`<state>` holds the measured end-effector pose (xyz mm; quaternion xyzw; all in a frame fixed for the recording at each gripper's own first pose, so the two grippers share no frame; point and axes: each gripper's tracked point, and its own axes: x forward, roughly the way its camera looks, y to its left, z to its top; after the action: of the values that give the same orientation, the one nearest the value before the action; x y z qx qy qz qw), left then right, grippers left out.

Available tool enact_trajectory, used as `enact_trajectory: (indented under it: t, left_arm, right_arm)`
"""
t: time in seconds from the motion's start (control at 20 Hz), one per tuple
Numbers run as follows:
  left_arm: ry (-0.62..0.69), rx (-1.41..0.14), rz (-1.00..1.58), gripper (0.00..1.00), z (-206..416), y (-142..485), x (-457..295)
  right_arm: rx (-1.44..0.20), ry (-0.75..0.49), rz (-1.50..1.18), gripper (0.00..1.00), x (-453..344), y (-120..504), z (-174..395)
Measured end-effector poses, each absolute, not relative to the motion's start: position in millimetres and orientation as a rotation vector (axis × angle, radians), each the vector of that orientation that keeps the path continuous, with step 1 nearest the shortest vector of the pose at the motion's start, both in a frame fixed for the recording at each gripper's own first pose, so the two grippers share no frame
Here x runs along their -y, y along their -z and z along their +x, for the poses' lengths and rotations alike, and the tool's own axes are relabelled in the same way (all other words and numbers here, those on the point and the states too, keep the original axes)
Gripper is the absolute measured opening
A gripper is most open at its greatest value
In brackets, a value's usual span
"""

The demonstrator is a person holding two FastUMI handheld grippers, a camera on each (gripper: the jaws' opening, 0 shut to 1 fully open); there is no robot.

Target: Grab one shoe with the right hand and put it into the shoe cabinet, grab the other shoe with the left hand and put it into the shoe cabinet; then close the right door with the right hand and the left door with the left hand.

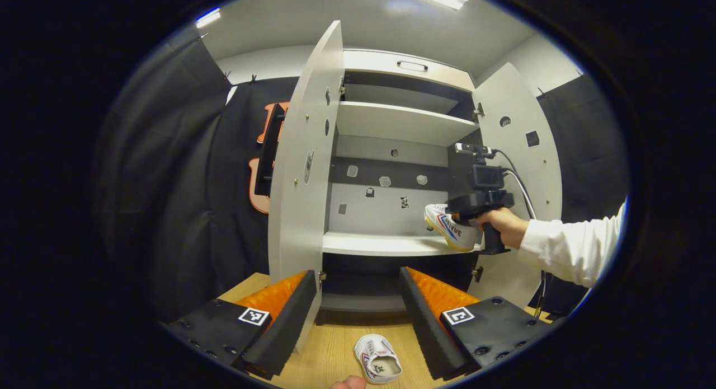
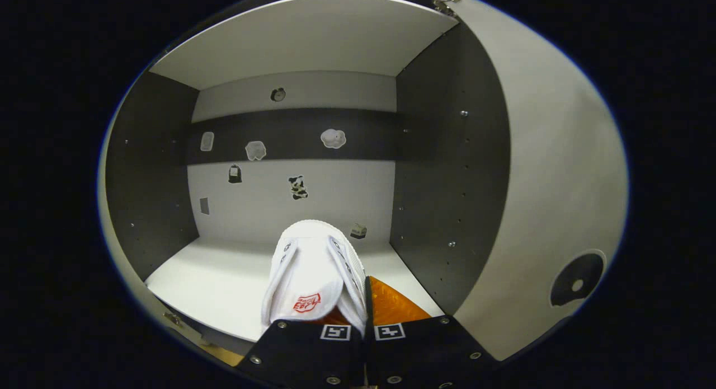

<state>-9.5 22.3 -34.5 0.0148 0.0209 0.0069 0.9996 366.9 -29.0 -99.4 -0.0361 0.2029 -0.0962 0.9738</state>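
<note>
In the left gripper view the shoe cabinet (image 1: 391,126) stands with both doors swung wide. My left gripper (image 1: 357,277) is open in front of it, above a white shoe (image 1: 377,358) lying on the wooden surface. Farther off, a hand in a white sleeve holds my right gripper (image 1: 481,201), which carries the other white shoe (image 1: 452,226) over the right end of the middle shelf (image 1: 380,243). In the right gripper view, my right gripper (image 2: 361,299) is shut on that shoe (image 2: 310,271), toe pointing into the compartment, above the white shelf (image 2: 218,282).
The left door (image 1: 305,170) and right door (image 1: 517,148) flank the opening; the right door (image 2: 559,182) is close on the right in the right gripper view. The upper shelf (image 1: 397,123) is bare. Small stickers dot the back panel (image 2: 291,193). Black cloth hangs behind.
</note>
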Motion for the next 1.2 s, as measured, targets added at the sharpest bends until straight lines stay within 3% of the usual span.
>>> enact_trajectory:
  t: [0.4,0.65,0.75,0.85,0.9,1.0,1.15,1.2]
  left_arm:
    - [-0.071,-0.027,0.038,0.96,-17,33,-40]
    - [-0.078,-0.034,0.05,0.96,-17,35,-43]
    - [-0.071,-0.033,0.053,0.96,-17,36,-42]
    - [-0.068,-0.039,0.054,0.96,-16,38,-40]
    - [-0.063,-0.041,0.052,0.96,-17,38,-39]
    - [-0.053,-0.035,0.05,0.96,-15,37,-36]
    - [-0.037,-0.026,0.056,0.96,-15,36,-30]
    - [-0.031,-0.026,0.056,0.96,-13,35,-28]
  right_arm:
    - [-0.549,0.238,-0.026,0.02,28,148,409]
    - [-0.581,0.215,-0.001,0.12,22,153,409]
    - [-0.575,0.202,0.009,0.25,20,148,406]
    - [-0.567,0.18,-0.002,0.28,18,142,401]
    - [-0.56,0.171,-0.019,0.47,19,138,397]
    - [-0.545,0.15,-0.054,0.61,22,129,389]
    - [-0.482,0.109,-0.075,0.68,21,102,377]
    - [-0.444,0.092,-0.075,0.75,18,87,371]
